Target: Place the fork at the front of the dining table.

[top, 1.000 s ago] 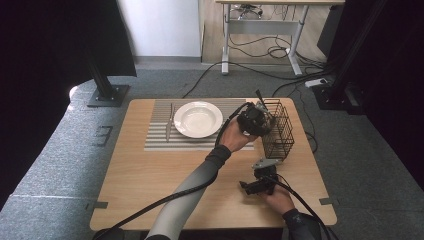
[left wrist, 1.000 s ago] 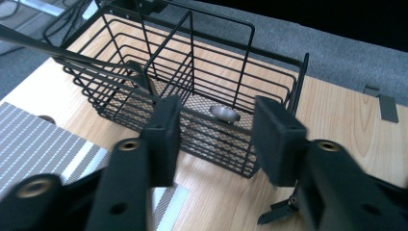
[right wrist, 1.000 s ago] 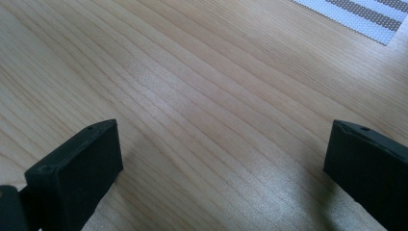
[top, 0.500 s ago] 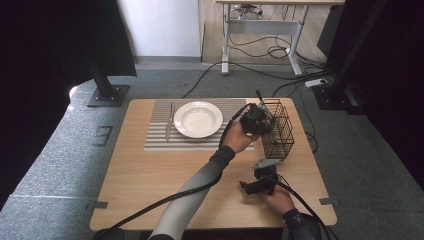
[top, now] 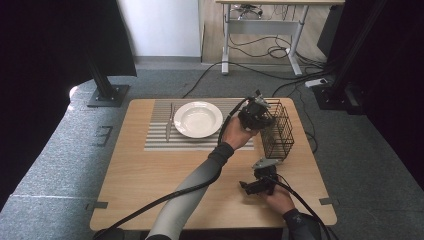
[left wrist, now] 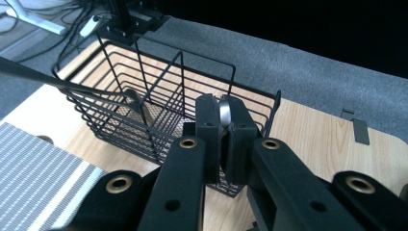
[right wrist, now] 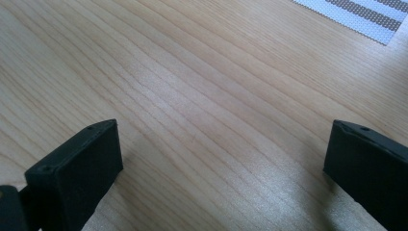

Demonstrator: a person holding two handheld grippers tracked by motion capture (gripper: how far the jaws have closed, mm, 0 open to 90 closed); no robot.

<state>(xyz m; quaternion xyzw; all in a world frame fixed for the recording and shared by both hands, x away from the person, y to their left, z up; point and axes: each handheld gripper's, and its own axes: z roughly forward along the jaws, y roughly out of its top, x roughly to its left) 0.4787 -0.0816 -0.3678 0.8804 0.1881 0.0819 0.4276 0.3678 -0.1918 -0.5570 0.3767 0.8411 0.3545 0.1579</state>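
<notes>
The left gripper (left wrist: 219, 126) has just closed, pinching a slim metal utensil handle (left wrist: 224, 111) above the black wire basket (left wrist: 159, 82) — at the plate's (top: 198, 119) three o'clock. The right gripper (right wrist: 221, 159) rests wide open on the table (top: 150, 185) — no readable writing anywhere.

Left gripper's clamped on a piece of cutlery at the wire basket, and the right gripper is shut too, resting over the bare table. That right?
Not quite: the right gripper is open, as the right gripper view shows, its jaws wide apart over bare table. The left gripper is indeed shut on a metal utensil handle at the wire basket.
</notes>
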